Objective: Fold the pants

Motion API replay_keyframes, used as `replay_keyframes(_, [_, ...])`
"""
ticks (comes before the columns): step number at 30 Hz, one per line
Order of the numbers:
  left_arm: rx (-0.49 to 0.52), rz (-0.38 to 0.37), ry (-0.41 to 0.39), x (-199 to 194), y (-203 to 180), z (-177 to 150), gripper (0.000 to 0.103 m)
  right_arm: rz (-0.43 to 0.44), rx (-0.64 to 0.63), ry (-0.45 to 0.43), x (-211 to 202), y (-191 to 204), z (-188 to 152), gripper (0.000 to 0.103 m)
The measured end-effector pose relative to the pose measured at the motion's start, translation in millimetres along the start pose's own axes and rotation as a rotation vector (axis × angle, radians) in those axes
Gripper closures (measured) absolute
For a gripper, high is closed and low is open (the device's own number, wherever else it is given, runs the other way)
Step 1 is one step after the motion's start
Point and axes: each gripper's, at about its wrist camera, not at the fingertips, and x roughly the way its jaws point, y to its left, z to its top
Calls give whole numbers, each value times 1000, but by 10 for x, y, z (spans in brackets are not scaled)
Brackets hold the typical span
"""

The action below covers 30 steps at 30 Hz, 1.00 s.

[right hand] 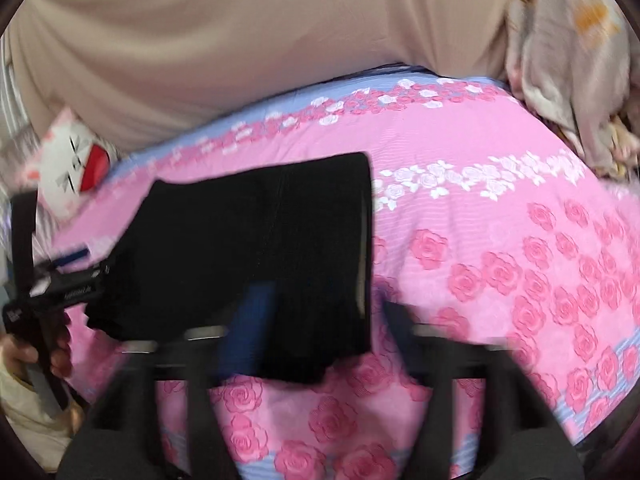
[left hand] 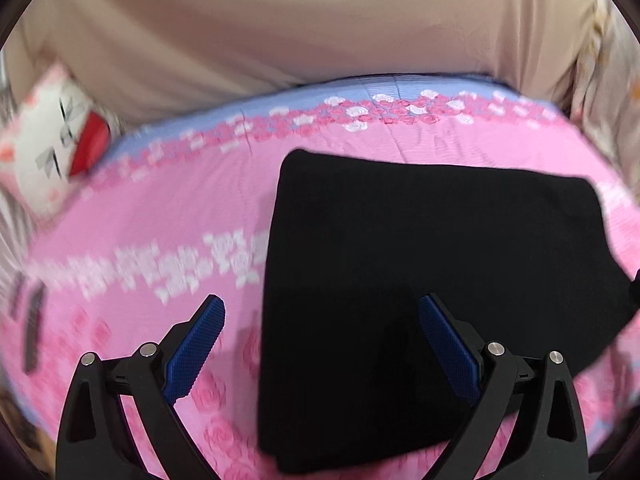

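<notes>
The black pants [left hand: 420,280] lie folded into a flat, compact rectangle on the pink rose-print bedspread [left hand: 160,208]. My left gripper [left hand: 320,312] is open and empty above the pants' near left edge. In the right wrist view the pants [right hand: 260,248] lie left of centre. My right gripper [right hand: 320,312] is blurred by motion, open and empty over the pants' near right corner. The left gripper [right hand: 72,260] shows there at the far left beside the pants, held by a hand.
A beige headboard [left hand: 300,32] rises behind the bed. A white and red cat plush pillow [left hand: 56,140] sits at the far left. A crumpled pale blanket [right hand: 560,60] lies at the far right. The bedspread [right hand: 520,260] stretches right of the pants.
</notes>
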Motion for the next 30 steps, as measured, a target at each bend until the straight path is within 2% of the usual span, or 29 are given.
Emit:
replay_keyframes(2, [-51,-39,32,2,204,-56,6,42,12,17,-54,-114,1,22])
replay_keyframes(6, [-138,-92,107,98,562,-196,6,183,109,132,122,-329,-44,22])
replay_keyframes(8, [-184,-184,160,187,651,-269,6,272,169,205,286,-398,-99,22])
replay_keyframes(10, [-229,-325,223,298,679,-326,6,374,229,262,449,-430,-164,21])
replay_keyframes(14, [-191,-352,210,342,553,-282,6,445,261,255,523,-381,-153,21])
replay_keyframes(19, [-136,-426,228,476,309,-100,6,470,250,281,674,-239,-95,21])
replay_keyframes(22, [-109,-407,226,560,191,0,6,469,239,279,775,-145,-44,21])
replay_keyframes(26, [-141,-407,226,667,177,102,6,464,228,270,868,-67,3,22])
replay_keyframes(28, [-135,-398,220,687,158,123,6,444,214,260,904,-28,11,34])
replay_keyframes(29, [-129,-392,213,686,155,120,6,419,199,255,921,-5,6,44])
replay_keyframes(30, [-117,-379,201,678,138,110,9,409,200,249,930,-10,-3,49])
